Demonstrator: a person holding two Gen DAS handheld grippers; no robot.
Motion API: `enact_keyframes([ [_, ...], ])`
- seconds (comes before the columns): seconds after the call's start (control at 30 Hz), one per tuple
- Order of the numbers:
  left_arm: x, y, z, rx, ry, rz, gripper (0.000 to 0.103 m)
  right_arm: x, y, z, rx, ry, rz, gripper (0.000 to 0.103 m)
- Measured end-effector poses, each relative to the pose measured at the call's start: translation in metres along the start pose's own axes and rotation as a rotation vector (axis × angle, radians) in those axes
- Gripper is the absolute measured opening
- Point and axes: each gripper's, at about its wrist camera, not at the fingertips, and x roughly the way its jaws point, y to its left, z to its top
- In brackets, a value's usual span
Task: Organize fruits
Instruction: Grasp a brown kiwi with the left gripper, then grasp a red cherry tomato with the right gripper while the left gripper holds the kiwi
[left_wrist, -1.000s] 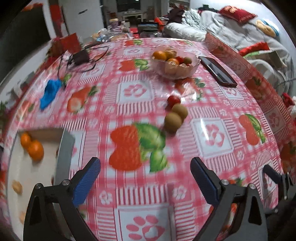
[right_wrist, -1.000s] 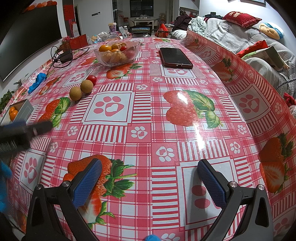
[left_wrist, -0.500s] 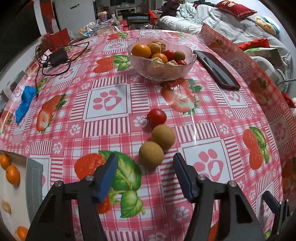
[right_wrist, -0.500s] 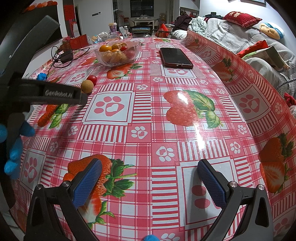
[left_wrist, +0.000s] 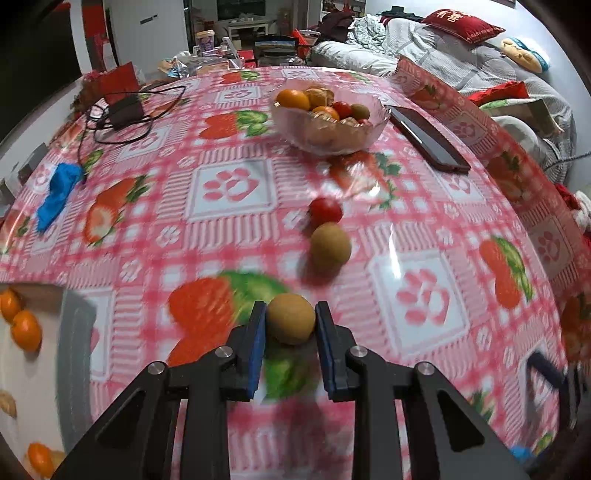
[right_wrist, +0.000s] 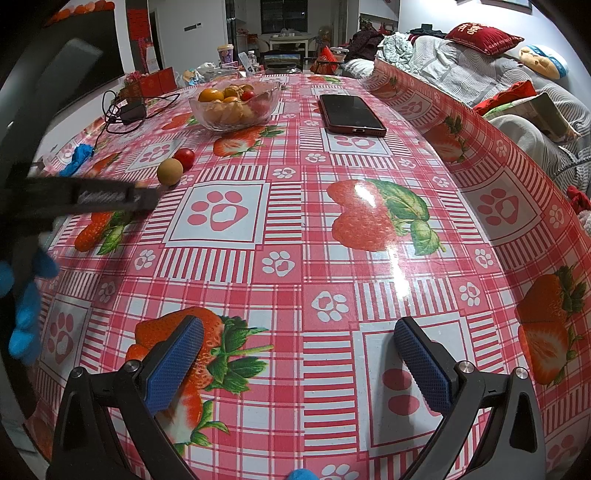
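My left gripper (left_wrist: 290, 325) is shut on a round brown fruit (left_wrist: 291, 323), held just above the strawberry-print tablecloth. A second brown fruit (left_wrist: 330, 243) and a small red tomato (left_wrist: 325, 210) lie on the cloth beyond it; both show in the right wrist view, the brown fruit (right_wrist: 170, 171) and the tomato (right_wrist: 184, 158). A glass bowl (left_wrist: 332, 138) of mixed fruit stands further back. A white box (left_wrist: 44, 369) with small oranges sits at the left. My right gripper (right_wrist: 299, 354) is open and empty over the cloth.
A dark phone (right_wrist: 351, 114) lies right of the glass bowl (right_wrist: 236, 107). A charger with cables (left_wrist: 125, 110) and a blue cloth (left_wrist: 55, 195) lie at the far left. The left gripper's arm (right_wrist: 74, 199) crosses the left side of the right wrist view.
My left gripper moved in to the nearest brown fruit, closed on it and has drawn it back from the other two. The right gripper has not moved.
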Motion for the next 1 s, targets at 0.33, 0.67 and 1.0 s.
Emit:
enact_keyframes([
  [0.33,-0.032,0.039,-0.055,-0.024,-0.021,0.004,0.029,0.013,0.012,0.045,0.072,0.189,0.136,0.103],
  [0.67,-0.043,0.056,-0.073,-0.073,-0.054,-0.011,0.029,0.048,0.059,0.129,0.053,0.124,0.130,0.103],
  [1.0,-0.044,0.054,-0.075,-0.055,-0.064,-0.001,0.029,0.091,0.099,0.152,-0.010,0.145,0.102,0.074],
])
